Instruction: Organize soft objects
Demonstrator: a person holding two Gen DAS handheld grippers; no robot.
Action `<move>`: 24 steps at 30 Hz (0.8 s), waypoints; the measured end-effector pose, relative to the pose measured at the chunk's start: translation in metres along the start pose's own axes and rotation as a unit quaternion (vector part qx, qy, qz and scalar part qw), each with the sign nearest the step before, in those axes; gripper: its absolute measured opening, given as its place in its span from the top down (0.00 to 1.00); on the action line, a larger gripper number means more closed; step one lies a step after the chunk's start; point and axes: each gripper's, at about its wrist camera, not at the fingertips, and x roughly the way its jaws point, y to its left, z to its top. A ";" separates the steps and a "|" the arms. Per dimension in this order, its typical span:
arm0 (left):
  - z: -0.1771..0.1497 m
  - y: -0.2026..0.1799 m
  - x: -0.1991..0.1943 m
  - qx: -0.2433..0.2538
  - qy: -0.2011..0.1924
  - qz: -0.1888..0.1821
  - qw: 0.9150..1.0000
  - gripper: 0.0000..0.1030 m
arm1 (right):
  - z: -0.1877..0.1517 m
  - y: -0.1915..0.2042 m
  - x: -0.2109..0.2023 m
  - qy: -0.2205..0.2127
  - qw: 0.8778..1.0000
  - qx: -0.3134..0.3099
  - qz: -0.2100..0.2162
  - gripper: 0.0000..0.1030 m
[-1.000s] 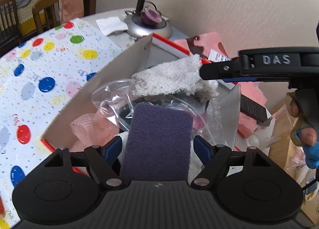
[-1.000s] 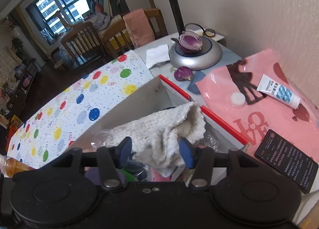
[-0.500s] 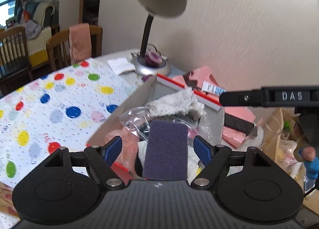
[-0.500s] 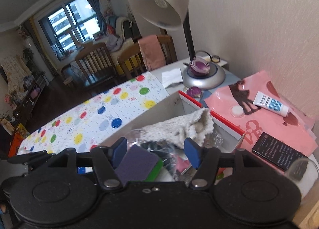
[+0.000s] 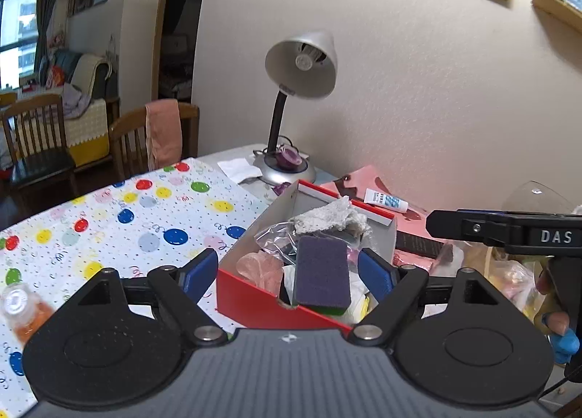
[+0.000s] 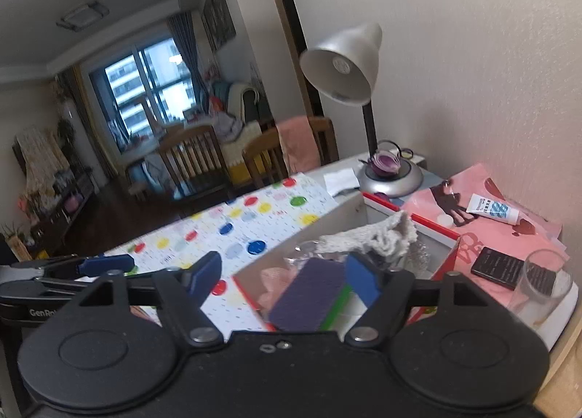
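Both my grippers have pulled back and up from the red cardboard box (image 5: 254, 303); left fingers (image 5: 198, 272) and right fingers (image 6: 205, 272) are opening, nothing between them. Purple sponge (image 5: 322, 276) and grey towel (image 5: 329, 218) lie inside the box on the bench (image 5: 109, 221): placement appears done.

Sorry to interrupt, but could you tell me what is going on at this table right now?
A person is sorting soft things into a red cardboard box with two tools. The left hand-held gripper and the right hand-held gripper both have their jaws opening and nothing pinched. A purple sponge lies on top of the box's contents, with a grey fluffy cloth behind it, beside some clear plastic. Neither tool touches them.
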 end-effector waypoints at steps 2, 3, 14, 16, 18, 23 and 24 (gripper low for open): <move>-0.005 0.001 -0.014 0.005 -0.008 -0.002 1.000 0.18 | -0.007 0.009 -0.012 -0.015 1.000 0.003 0.003 0.21; -0.007 0.001 -0.021 0.006 -0.013 -0.003 1.000 0.18 | -0.011 0.014 -0.017 -0.022 1.000 0.002 0.004 0.20; -0.027 0.007 -0.083 0.024 -0.054 -0.002 0.998 0.00 | -0.046 0.068 -0.065 -0.098 0.994 -0.040 -0.014 0.00; -0.033 0.008 -0.092 0.025 -0.057 -0.001 0.998 0.00 | -0.052 0.074 -0.072 -0.107 0.993 -0.043 -0.011 0.00; -0.038 0.012 -0.098 0.022 -0.060 -0.006 0.998 0.00 | -0.058 0.080 -0.076 -0.112 0.993 -0.044 -0.012 0.00; -0.052 0.014 -0.113 0.034 -0.070 0.010 0.997 0.00 | -0.074 0.092 -0.082 -0.113 0.993 -0.031 -0.007 0.00; -0.055 0.015 -0.116 0.034 -0.071 0.015 0.997 0.00 | -0.077 0.094 -0.084 -0.112 0.993 -0.027 -0.005 0.00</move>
